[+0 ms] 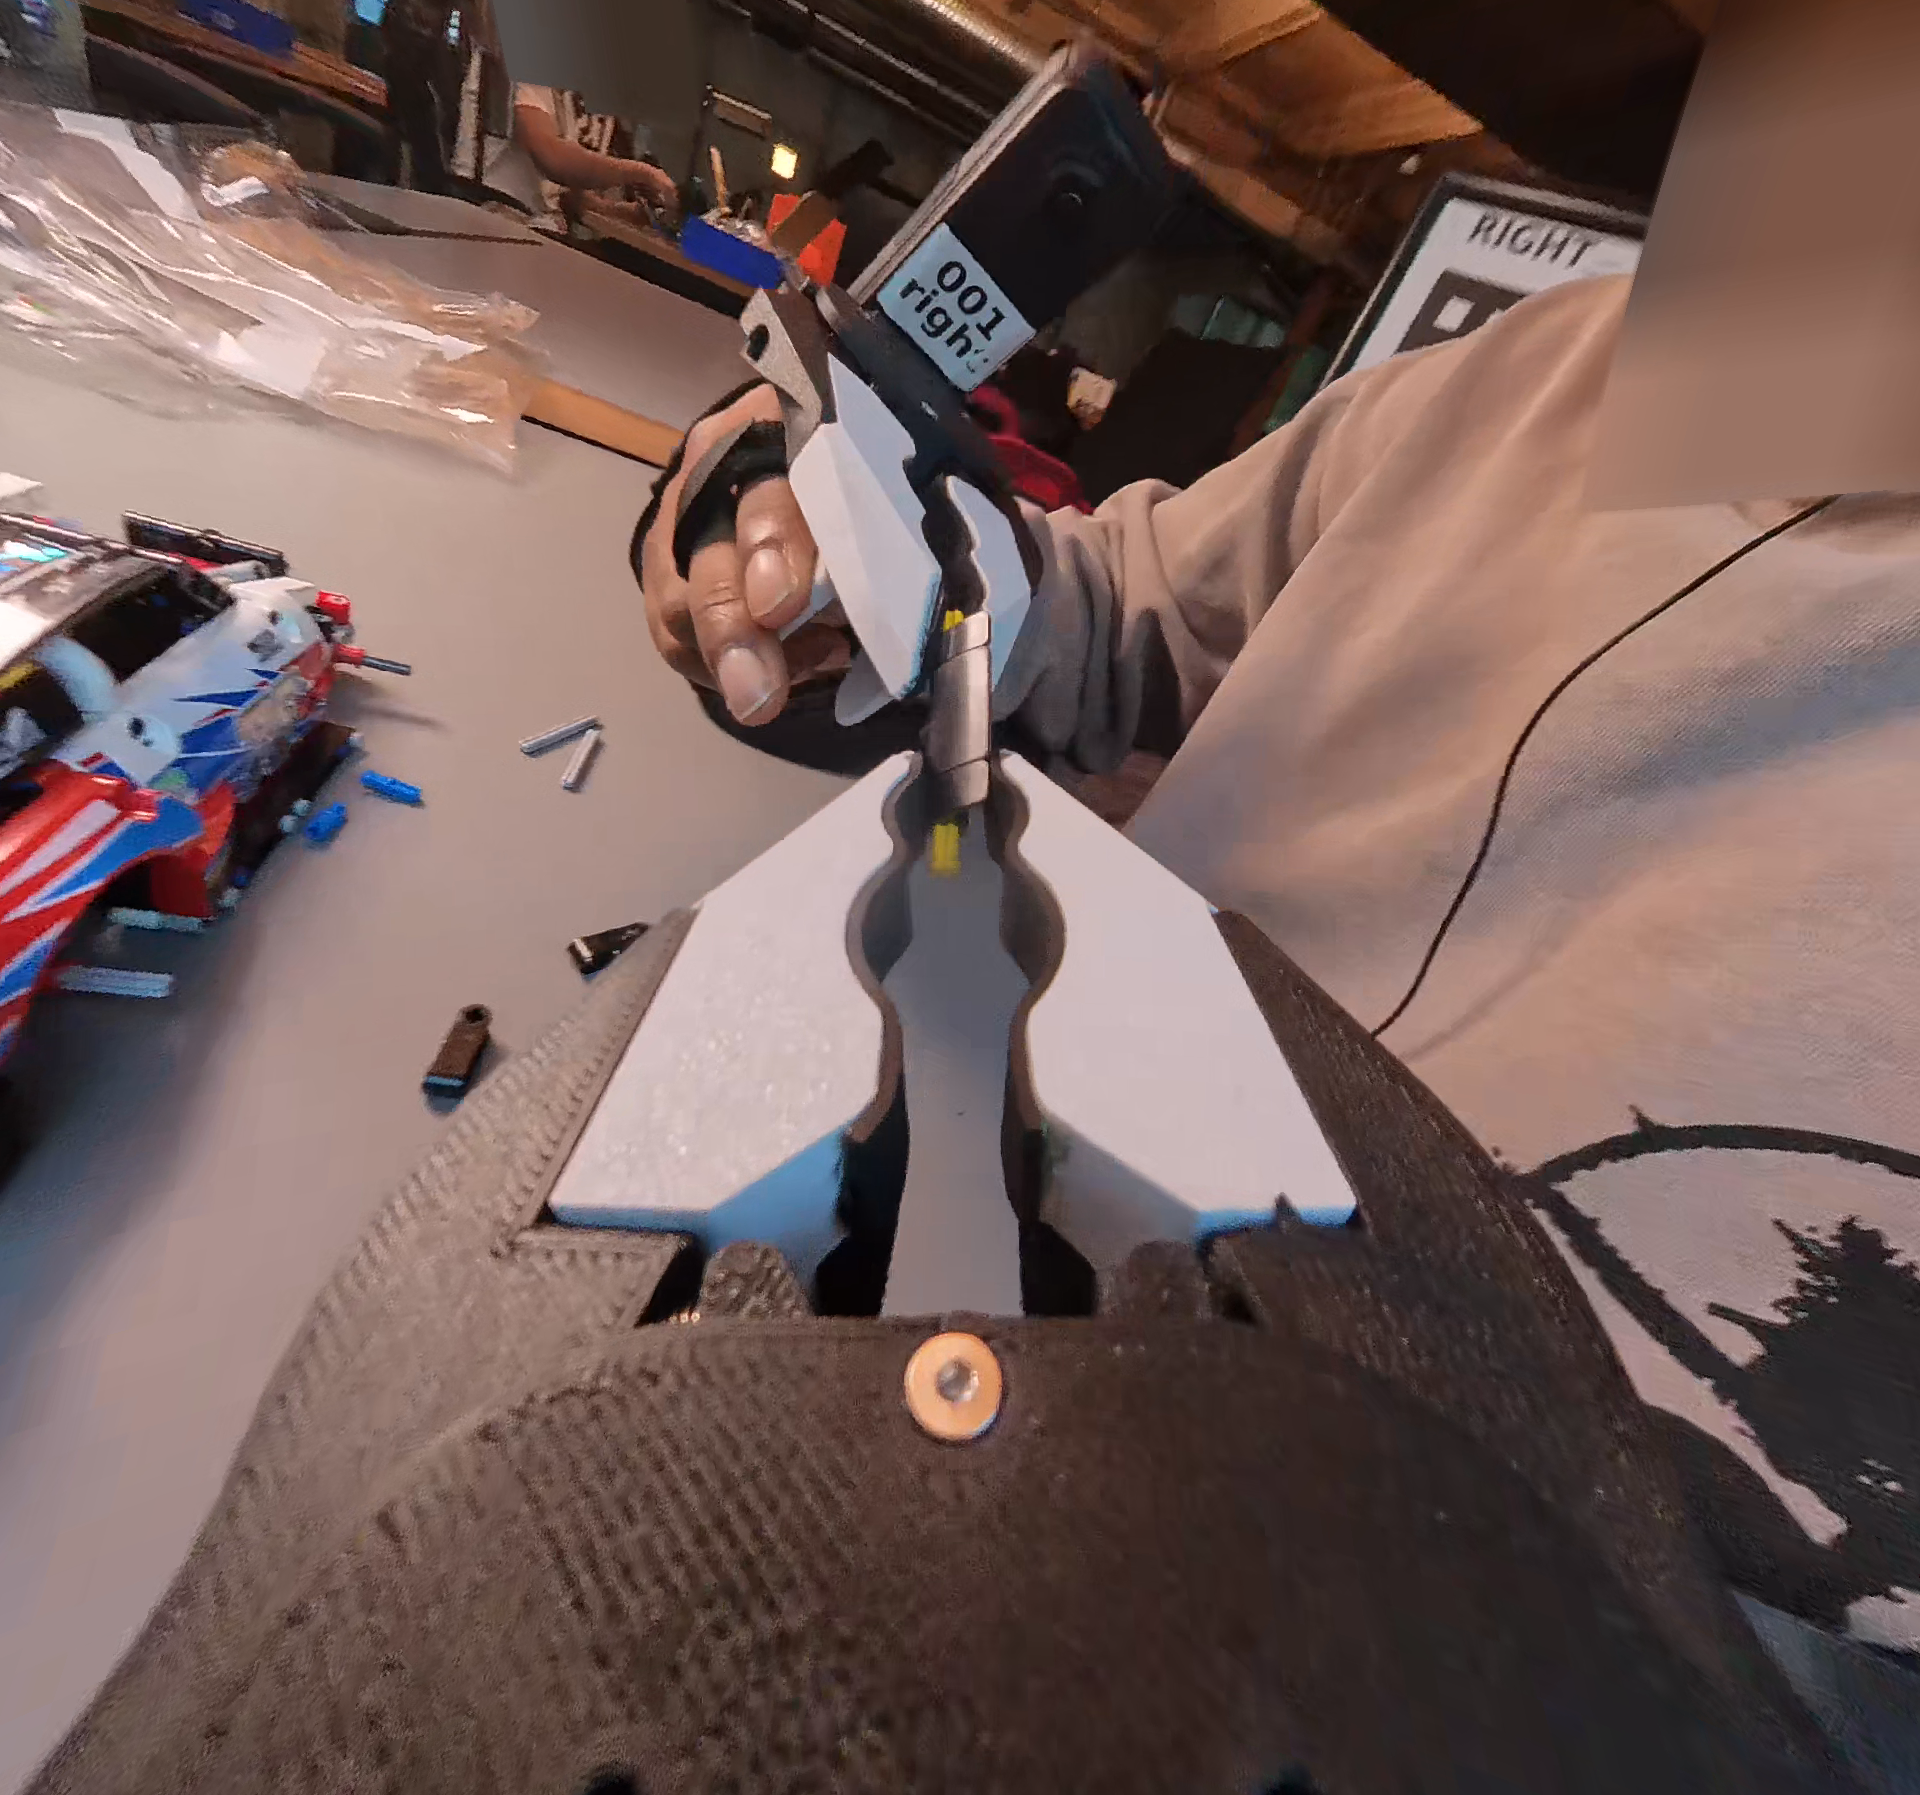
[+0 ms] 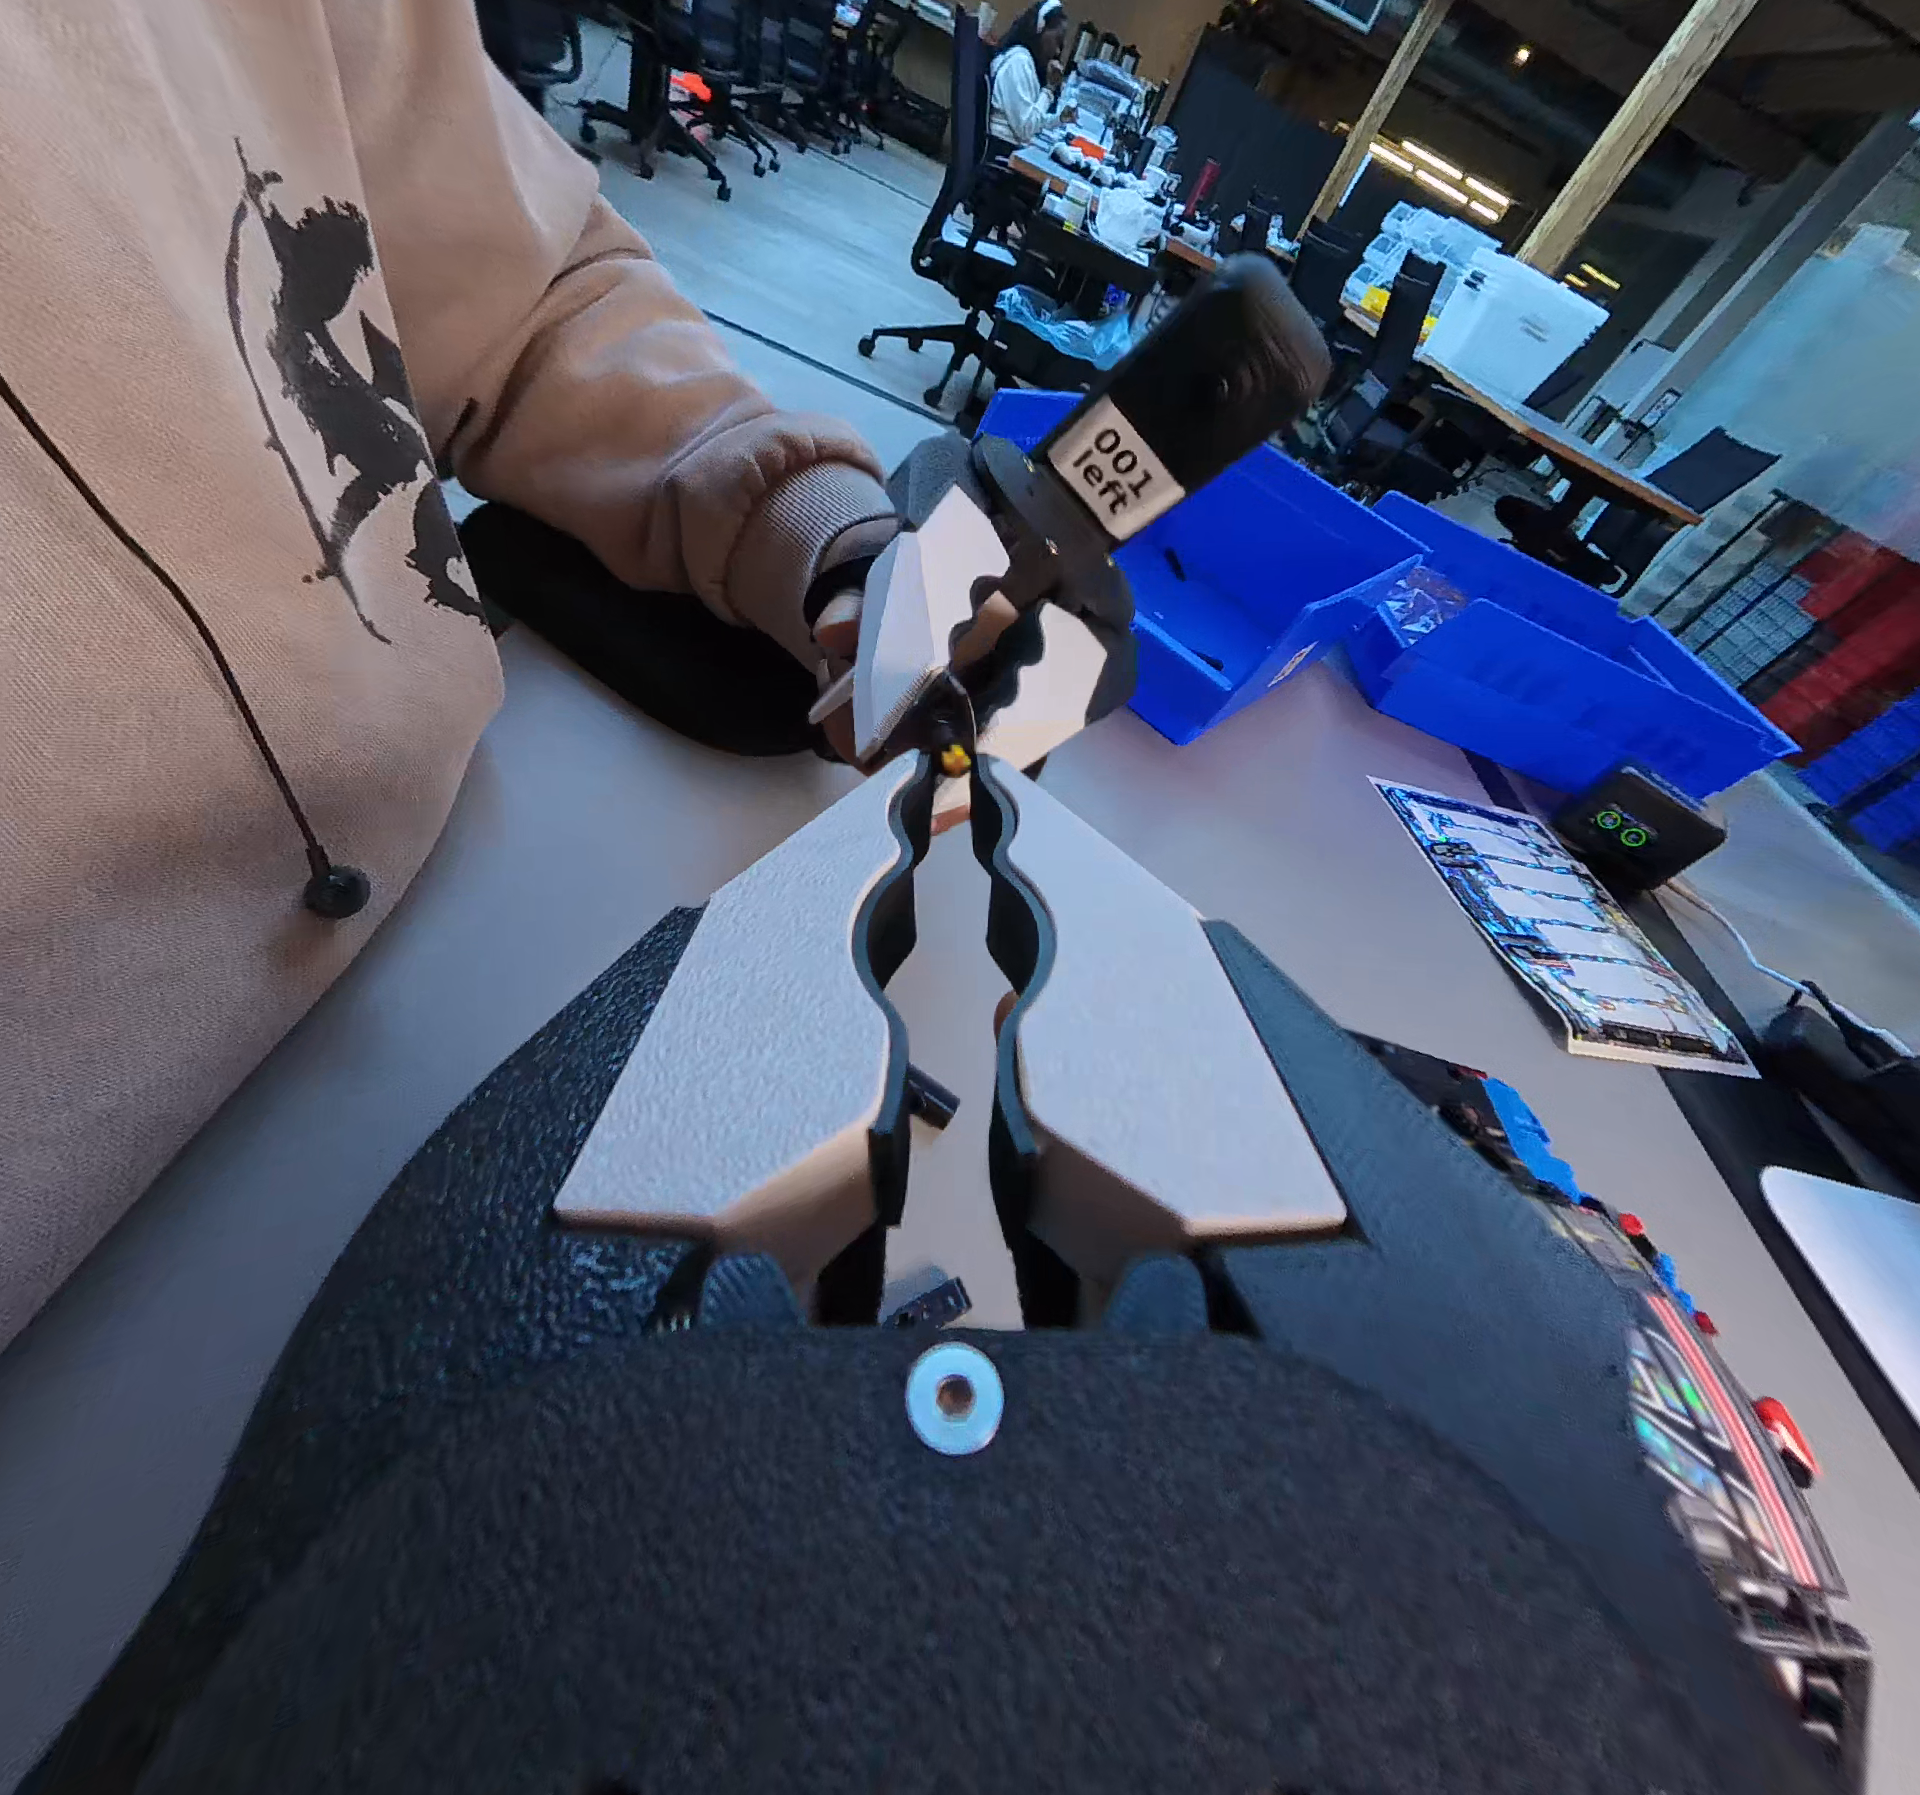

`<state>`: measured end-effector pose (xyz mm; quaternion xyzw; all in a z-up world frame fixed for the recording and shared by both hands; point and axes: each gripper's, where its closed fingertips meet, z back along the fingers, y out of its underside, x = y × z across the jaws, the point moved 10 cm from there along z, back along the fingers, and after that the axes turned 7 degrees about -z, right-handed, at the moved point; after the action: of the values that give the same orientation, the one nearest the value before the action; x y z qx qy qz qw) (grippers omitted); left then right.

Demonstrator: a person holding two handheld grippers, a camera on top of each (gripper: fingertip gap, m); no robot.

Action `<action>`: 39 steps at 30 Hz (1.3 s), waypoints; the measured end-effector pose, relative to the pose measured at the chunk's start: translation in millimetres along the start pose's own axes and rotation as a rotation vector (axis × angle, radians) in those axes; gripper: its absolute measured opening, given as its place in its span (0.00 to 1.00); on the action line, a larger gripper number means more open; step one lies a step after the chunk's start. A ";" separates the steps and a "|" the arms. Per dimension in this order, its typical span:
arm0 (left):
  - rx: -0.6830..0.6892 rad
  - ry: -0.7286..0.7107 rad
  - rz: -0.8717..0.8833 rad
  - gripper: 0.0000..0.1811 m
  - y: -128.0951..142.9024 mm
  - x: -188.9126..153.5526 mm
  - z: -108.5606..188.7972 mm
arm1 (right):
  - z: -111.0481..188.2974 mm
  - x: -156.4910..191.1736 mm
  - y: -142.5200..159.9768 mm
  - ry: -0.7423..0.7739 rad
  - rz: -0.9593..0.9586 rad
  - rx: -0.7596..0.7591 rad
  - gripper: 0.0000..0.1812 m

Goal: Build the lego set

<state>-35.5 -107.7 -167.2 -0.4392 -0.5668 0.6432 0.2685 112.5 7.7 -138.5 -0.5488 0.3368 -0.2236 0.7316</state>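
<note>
Beige hoodie sleeve (image 2: 644, 436) with black print, black drawcord; pale wavy-edged fingers (image 1: 1132, 1007) on textured black body.

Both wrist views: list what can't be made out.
- Left wrist view: the small grey piece with yellow pin is half hidden by both grippers' tips; its shape is unclear.
- Left wrist view: the lego car is cut by the left edge.
- Right wrist view: the instruction booklet is too small to read.
</note>
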 end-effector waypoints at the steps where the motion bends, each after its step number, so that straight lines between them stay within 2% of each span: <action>1: 0.029 -0.048 -0.053 0.04 -0.5 -1.0 1.1 | -0.8 -2.1 2.8 -0.002 -0.023 0.006 0.02; 5: 0.129 -0.224 -0.318 0.03 -1.5 -8.6 3.9 | -3.4 -9.6 19.8 -0.003 -0.157 0.007 0.05; 6: 0.141 -0.245 -0.362 0.02 -1.6 -10.7 3.5 | -3.7 -11.0 23.4 -0.013 -0.197 0.012 0.07; 10: 0.221 -0.350 -0.522 0.02 2.4 -11.7 0.0 | -1.7 -15.4 25.7 -0.011 -0.274 -0.030 0.06; 13: 0.266 -0.430 -0.636 0.02 5.5 -11.3 -1.3 | -1.4 -20.4 30.6 0.007 -0.337 0.005 0.08; 19: 0.362 -0.585 -0.849 0.02 11.6 -10.0 -5.9 | -2.5 -31.8 39.7 0.012 -0.612 0.030 0.15; 23: 0.425 -0.636 -0.955 0.02 15.3 -9.1 -10.6 | -5.2 -31.2 41.7 -0.021 -0.747 0.016 0.20; 30: 0.501 -0.686 -1.091 0.02 19.7 -11.7 -17.8 | -10.6 -23.5 38.6 -0.065 -0.751 0.026 0.22; 37: 0.548 -0.733 -1.113 0.02 20.6 -7.8 -13.3 | -13.4 -18.6 36.4 -0.042 -0.657 0.019 0.00; 39: 0.540 -0.739 -1.096 0.02 19.2 -7.2 -12.2 | -10.1 -21.3 38.2 0.003 -0.635 0.014 0.00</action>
<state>-18.6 -111.8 -183.5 0.2372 -0.5807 0.6406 0.4430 89.0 27.3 -171.4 -0.6211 0.1480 -0.4440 0.6286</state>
